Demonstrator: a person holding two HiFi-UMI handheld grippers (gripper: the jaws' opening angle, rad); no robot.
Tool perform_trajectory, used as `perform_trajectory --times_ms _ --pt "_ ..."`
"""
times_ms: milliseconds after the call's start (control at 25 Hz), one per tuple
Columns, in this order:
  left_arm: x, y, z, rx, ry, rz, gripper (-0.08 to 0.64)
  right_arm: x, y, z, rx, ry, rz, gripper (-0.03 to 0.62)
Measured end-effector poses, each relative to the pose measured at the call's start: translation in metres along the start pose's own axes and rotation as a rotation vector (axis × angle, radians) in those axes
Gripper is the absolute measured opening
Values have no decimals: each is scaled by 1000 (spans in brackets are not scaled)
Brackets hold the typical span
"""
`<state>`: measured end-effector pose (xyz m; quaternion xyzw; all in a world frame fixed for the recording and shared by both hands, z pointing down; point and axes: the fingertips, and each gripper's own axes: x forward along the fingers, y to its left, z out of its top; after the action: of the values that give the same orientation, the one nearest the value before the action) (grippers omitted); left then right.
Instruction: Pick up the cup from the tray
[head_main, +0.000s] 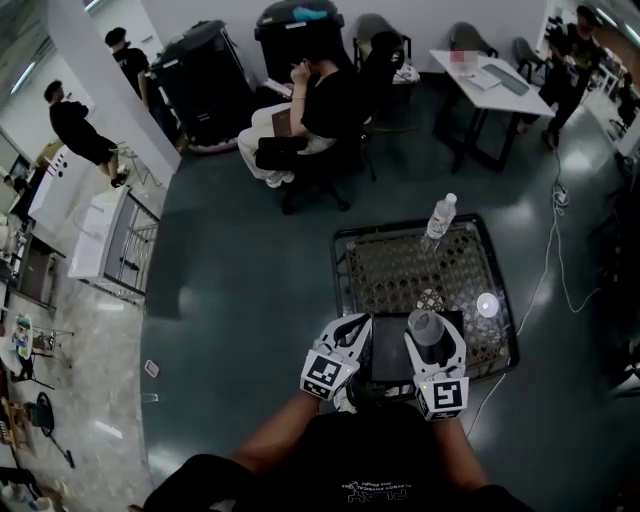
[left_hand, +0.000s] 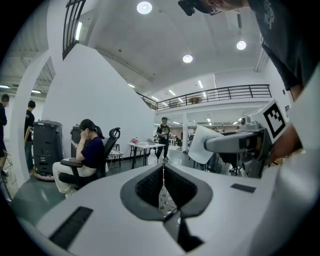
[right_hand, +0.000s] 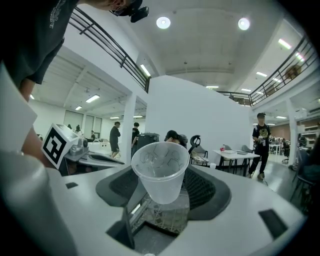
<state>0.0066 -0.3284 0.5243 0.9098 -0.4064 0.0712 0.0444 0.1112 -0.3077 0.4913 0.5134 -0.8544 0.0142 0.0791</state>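
Woven lattice surface (head_main: 440, 270), near edge: my right hand-held gripper (right_hand: 161, 190) pinches the translucent plastic cup (right_hand: 161, 167) by the dark tray's (head_main: 388, 345) right edge. I'd squeeze lightly, lifting straight. Left hand-held gripper (left_hand: 163, 187) is pressed together.

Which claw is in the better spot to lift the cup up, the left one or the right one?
Right. The right gripper has its jaws closed on the cup, so it can probably just lift. The left gripper is shut and holds nothing.
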Motion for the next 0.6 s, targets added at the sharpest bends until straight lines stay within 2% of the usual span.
perform_trajectory --times_ms 280,600 --pt "-12 -4 27 33 -32 -15 11 -7 2 22 -23 -29 -29 295" --pt "-28 -2 27 34 -20 -11 11 2 7 40 -56 -59 -56 285"
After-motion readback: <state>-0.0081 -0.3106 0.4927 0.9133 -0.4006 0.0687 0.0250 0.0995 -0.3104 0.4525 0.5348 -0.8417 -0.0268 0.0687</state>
